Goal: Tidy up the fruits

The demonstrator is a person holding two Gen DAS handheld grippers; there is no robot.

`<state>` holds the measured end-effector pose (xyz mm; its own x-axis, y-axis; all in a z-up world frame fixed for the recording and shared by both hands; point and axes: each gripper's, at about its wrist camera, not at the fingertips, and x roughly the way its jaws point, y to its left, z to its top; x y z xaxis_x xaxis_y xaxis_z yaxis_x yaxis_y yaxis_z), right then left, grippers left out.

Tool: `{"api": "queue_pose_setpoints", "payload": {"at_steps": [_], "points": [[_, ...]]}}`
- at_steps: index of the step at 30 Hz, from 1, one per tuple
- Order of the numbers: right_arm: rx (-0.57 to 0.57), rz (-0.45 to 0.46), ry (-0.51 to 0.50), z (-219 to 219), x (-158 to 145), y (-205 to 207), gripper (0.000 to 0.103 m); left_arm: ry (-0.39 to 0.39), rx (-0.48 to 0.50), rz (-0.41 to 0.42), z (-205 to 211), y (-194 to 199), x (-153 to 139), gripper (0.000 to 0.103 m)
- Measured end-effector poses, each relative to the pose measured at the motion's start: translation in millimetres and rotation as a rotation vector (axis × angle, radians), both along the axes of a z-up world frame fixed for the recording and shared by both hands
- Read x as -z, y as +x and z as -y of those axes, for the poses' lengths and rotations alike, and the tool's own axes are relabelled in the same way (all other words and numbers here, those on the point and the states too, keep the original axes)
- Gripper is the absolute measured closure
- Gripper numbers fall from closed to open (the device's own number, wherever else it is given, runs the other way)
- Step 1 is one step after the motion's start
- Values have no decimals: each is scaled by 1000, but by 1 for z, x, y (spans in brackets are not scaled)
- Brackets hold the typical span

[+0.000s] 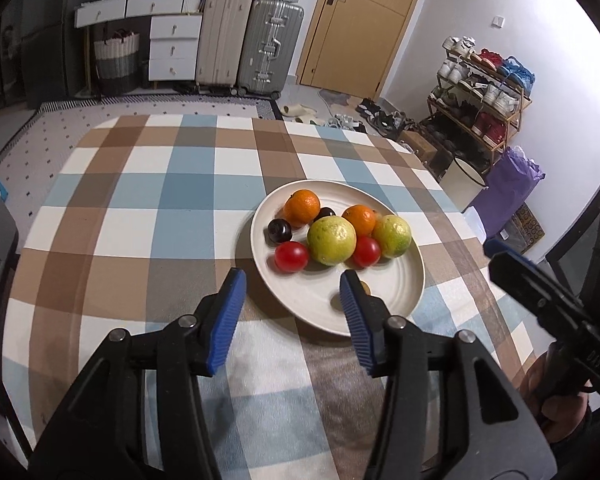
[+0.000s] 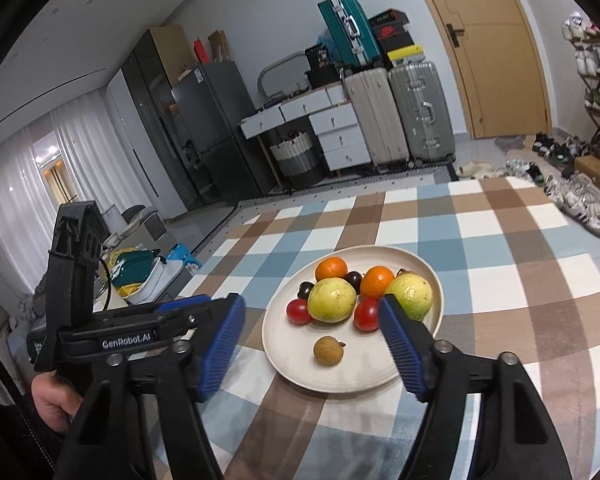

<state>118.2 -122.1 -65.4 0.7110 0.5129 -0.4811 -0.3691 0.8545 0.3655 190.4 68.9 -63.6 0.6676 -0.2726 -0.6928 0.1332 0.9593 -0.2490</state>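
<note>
A cream plate (image 1: pixel 384 300) (image 2: pixel 284 344) on the checked tablecloth holds two oranges (image 1: pixel 302 206) (image 2: pixel 331 269), two green-yellow guavas (image 1: pixel 332 240) (image 2: pixel 332 300), two red tomatoes (image 1: pixel 291 256) (image 2: pixel 299 312), dark plums (image 1: pixel 280 231) (image 2: pixel 305 290) and a small brown longan (image 2: pixel 329 350), mostly hidden behind a finger in the left wrist view. My left gripper (image 1: pixel 292 284) is open and empty over the plate's near edge. My right gripper (image 2: pixel 312 312) is open and empty, just in front of the plate.
The checked tablecloth (image 1: pixel 160 216) covers the table. The right gripper's body (image 1: pixel 548 304) shows at the right of the left wrist view; the left gripper's body (image 2: pixel 80 320) shows at the left of the right wrist view. Suitcases, drawers and a shoe rack (image 1: pixel 480 92) stand beyond.
</note>
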Motion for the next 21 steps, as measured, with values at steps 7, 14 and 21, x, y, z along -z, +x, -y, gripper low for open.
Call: {"api": "queue_pose_setpoints", "payload": {"at_steps": [7, 14, 21], "points": [[21, 109, -21, 1, -11, -30, 20, 74, -56, 83, 7, -33, -10, 34], [47, 208, -47, 1, -17, -58, 6, 117, -99, 134, 7, -58, -18, 24], [52, 281, -69, -1, -21, -80, 2, 152, -135, 209, 10, -87, -28, 11]]}}
